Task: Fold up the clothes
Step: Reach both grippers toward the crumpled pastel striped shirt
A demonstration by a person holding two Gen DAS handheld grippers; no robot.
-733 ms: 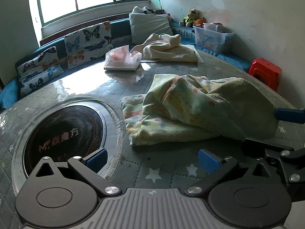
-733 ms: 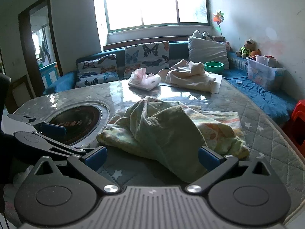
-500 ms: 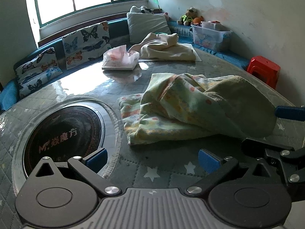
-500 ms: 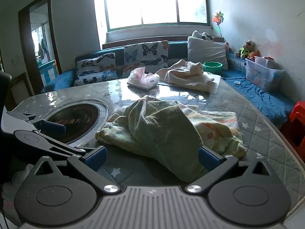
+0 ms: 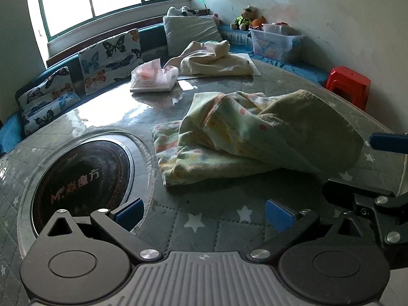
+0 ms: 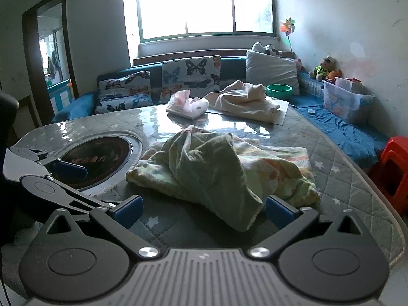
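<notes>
Both views have crept slightly nearer the crumpled floral garment [image 5: 244, 137]; nothing else shifted. It lies heaped mid-table, beside the round cooktop [image 5: 79, 176], unfolded. Your left gripper [image 5: 202, 213] and right gripper [image 6: 202, 207] both gape wide, empty. A cream garment [image 6: 244, 100] waits behind. Folding all ahead.
</notes>
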